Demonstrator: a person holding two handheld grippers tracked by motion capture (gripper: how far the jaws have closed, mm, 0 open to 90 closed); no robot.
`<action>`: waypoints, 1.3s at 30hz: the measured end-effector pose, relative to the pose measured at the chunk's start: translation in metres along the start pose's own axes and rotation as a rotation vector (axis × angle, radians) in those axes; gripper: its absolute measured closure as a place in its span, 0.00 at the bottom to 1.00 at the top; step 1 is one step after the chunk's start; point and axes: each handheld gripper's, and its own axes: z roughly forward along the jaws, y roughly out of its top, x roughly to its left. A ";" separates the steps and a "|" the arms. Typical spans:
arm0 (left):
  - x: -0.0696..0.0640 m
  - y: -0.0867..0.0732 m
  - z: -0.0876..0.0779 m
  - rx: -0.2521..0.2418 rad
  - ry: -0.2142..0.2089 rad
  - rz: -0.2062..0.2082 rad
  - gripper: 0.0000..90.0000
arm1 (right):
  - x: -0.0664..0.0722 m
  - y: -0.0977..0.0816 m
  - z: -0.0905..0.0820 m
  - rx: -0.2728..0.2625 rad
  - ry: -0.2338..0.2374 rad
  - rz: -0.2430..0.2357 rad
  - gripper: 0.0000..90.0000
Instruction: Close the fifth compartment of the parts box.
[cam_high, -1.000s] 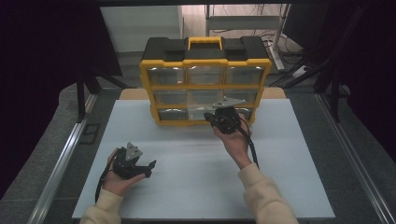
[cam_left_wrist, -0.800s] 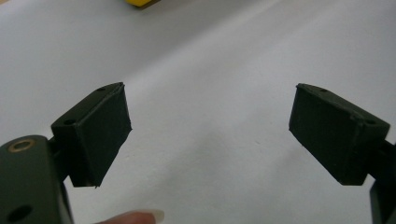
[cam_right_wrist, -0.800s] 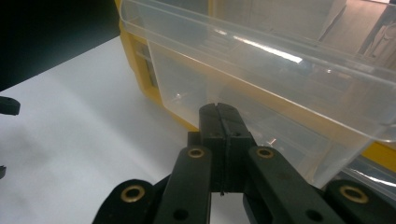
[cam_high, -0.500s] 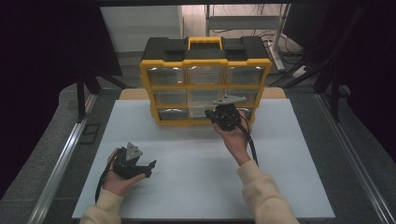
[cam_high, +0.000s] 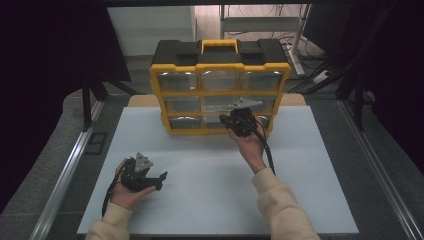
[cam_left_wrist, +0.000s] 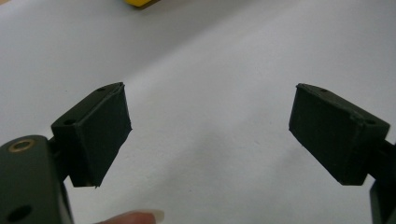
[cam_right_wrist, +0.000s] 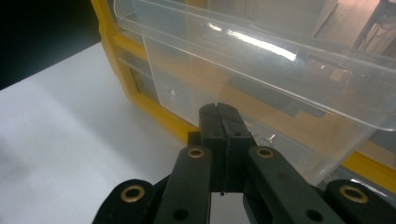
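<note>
Right gripper (cam_high: 235, 121): jaws pressed together with nothing between them; at centre frame in the high view, its tip at the bottom row of the organiser; in the right gripper view the two black jaws (cam_right_wrist: 223, 128) meet flat along a thin seam at lower centre.
Right hand (cam_high: 250, 145): just below the right gripper, forearm in a cream sleeve (cam_high: 280, 205) running to the lower right of the high view.
Clear drawer (cam_right_wrist: 261, 74): transparent plastic, across the upper half of the right gripper view, directly beyond the closed jaws; whether the jaw tips touch it cannot be told.
Organiser (cam_high: 220, 85): yellow frame with a black top and yellow handle, upright at upper centre of the high view, three rows of clear drawers facing the person; its yellow edge (cam_right_wrist: 154, 107) runs diagonally at left of centre in the right gripper view.
Left gripper (cam_high: 159, 179): jaws spread wide and holding nothing; at lower left of the high view, well apart from the organiser; in the left gripper view its pads (cam_left_wrist: 95, 133) stand at either side with bare table between.
Left hand (cam_high: 125, 187): wrapped around the left gripper's body, lower left.
Table (cam_high: 200, 190): pale, flat top, bearing the organiser at its far edge.
</note>
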 end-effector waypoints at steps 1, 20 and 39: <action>0.000 0.000 0.000 0.000 0.000 0.000 0.15 | -0.001 0.000 0.001 -0.005 0.003 0.005 1.00; 0.000 0.000 0.001 0.002 0.000 0.002 0.15 | -0.014 0.007 0.015 -0.008 0.007 0.047 1.00; 0.000 0.000 0.000 0.002 -0.003 0.003 0.15 | -0.021 0.019 0.028 0.005 -0.022 0.062 1.00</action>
